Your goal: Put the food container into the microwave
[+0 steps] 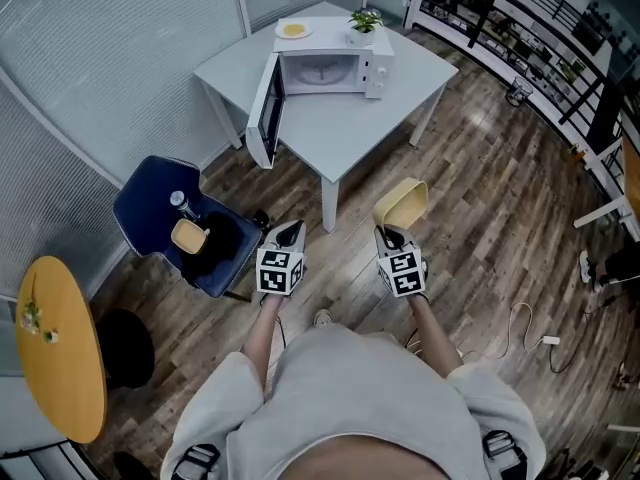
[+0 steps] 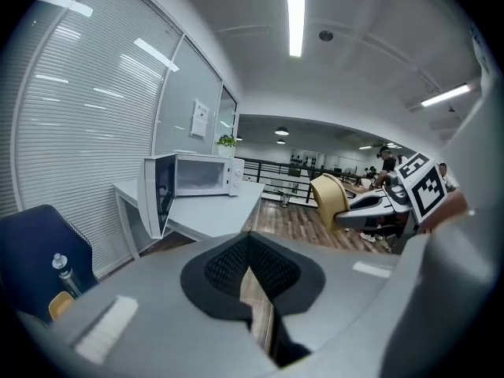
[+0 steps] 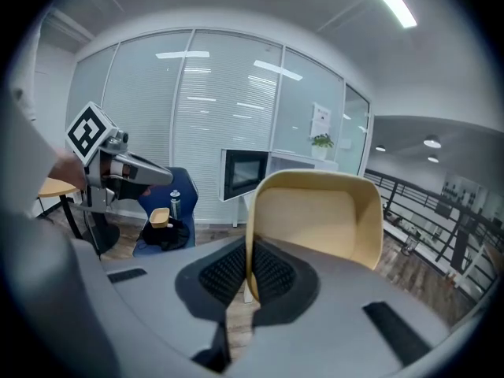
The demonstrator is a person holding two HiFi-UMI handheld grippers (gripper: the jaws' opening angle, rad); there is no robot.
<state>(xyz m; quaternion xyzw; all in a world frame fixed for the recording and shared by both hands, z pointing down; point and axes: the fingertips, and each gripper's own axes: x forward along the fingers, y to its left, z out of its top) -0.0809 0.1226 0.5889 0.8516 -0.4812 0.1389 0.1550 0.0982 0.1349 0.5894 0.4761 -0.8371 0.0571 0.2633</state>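
Note:
The food container (image 1: 402,204), a pale yellow tub, is tilted on its side above the wooden floor, with my right gripper (image 1: 388,236) shut on its rim. In the right gripper view the container (image 3: 315,215) fills the middle and its wall is pinched in the right gripper (image 3: 248,268). The white microwave (image 1: 325,71) stands on the white table (image 1: 340,133) further ahead, its door (image 1: 265,113) swung wide open to the left. My left gripper (image 1: 290,230) is shut and holds nothing, level with the right one. The left gripper view shows the microwave (image 2: 197,176) and the container (image 2: 329,199).
A blue chair (image 1: 150,203) at the left carries a bottle (image 1: 178,201), a small yellow bowl (image 1: 188,235) and a black bag. A round yellow table (image 1: 60,348) stands at the far left. A plate (image 1: 293,30) and a potted plant (image 1: 363,23) sit by the microwave. A cable (image 1: 530,328) lies on the floor.

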